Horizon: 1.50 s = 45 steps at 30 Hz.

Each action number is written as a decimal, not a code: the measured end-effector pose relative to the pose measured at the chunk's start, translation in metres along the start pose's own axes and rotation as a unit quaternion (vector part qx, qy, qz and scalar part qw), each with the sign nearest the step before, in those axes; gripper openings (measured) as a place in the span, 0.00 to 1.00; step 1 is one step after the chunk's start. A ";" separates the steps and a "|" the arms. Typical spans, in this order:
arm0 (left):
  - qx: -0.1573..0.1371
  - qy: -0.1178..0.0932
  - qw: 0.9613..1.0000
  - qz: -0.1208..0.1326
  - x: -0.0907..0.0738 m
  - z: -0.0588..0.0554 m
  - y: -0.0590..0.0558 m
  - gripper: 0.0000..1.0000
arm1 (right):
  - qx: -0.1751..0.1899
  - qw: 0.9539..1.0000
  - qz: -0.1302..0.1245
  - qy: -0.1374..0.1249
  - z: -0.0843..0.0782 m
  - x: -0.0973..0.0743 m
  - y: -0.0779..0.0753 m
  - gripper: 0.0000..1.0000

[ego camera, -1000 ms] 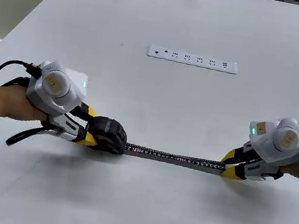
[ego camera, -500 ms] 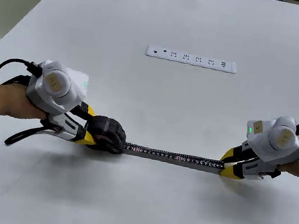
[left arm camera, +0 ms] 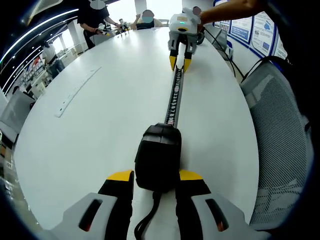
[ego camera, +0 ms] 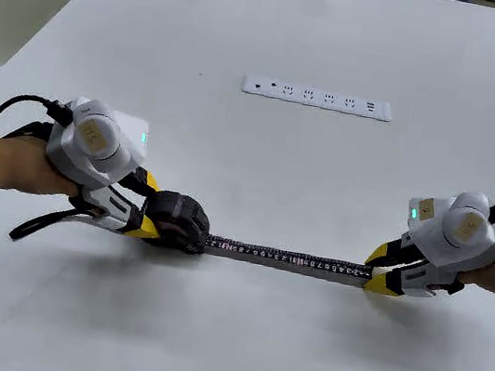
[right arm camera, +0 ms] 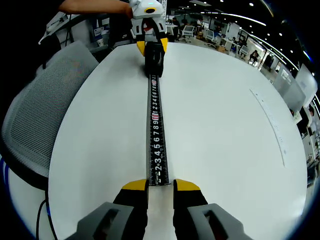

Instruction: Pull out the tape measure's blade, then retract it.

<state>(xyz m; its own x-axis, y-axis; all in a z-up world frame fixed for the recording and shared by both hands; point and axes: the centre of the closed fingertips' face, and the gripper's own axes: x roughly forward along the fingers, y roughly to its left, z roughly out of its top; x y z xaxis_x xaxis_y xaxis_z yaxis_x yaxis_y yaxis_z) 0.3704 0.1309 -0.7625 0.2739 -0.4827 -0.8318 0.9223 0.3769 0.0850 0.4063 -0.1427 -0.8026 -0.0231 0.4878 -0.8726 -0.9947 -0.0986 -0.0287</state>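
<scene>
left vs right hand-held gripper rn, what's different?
The left hand-held gripper clamps the black case; the right hand-held gripper pinches the end of the blade. The left hand-held gripper's jaws stand wider, around the case; the right hand-held gripper's are closer together. Shared: both sit low over the table, facing each other along the blade.

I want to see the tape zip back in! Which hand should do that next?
Probably the right. The right gripper pinches the tip of the blade, so it can ride it back toward the tape measure case, which the left gripper holds on the table.
</scene>
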 end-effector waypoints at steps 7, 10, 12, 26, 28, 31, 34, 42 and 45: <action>-0.006 0.003 1.000 0.005 -0.003 -0.001 -0.001 0.33 | 0.012 1.000 -0.009 -0.003 0.001 -0.004 -0.001 0.22; -0.013 0.005 1.000 0.006 -0.005 -0.003 -0.002 0.36 | 0.011 1.000 -0.013 -0.003 0.000 -0.006 0.000 0.23; -0.016 0.005 1.000 0.008 -0.006 -0.004 -0.002 0.36 | 0.014 1.000 -0.016 -0.003 0.000 -0.007 -0.001 0.25; -0.063 -0.002 0.998 0.012 -0.010 -0.011 -0.017 0.45 | 0.031 0.999 -0.031 -0.001 -0.005 -0.015 0.009 0.37; -0.072 -0.004 0.997 0.014 -0.011 -0.012 -0.019 0.46 | 0.037 0.999 -0.033 -0.003 -0.005 -0.016 0.012 0.39; -0.080 -0.007 0.997 0.020 -0.012 -0.014 -0.022 0.48 | 0.041 0.998 -0.037 -0.003 -0.007 -0.018 0.013 0.41; -0.089 -0.009 0.996 0.026 -0.013 -0.016 -0.023 0.51 | 0.052 0.998 -0.041 -0.006 -0.005 -0.018 0.017 0.44; -0.120 -0.023 0.992 0.043 -0.018 -0.019 -0.030 0.56 | 0.074 0.996 -0.054 -0.022 0.000 -0.021 0.027 0.49; -0.132 -0.031 0.990 0.050 -0.019 -0.020 -0.033 0.59 | 0.084 0.994 -0.062 -0.030 0.002 -0.023 0.030 0.50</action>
<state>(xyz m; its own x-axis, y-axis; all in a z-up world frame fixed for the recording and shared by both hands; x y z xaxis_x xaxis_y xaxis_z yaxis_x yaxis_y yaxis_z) 0.3289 0.1431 -0.7602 0.3832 -0.4770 -0.7910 0.7887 0.6146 0.0115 0.3770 -0.1555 -0.7822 0.0990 0.5379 -0.8372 -0.9929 0.1092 -0.0473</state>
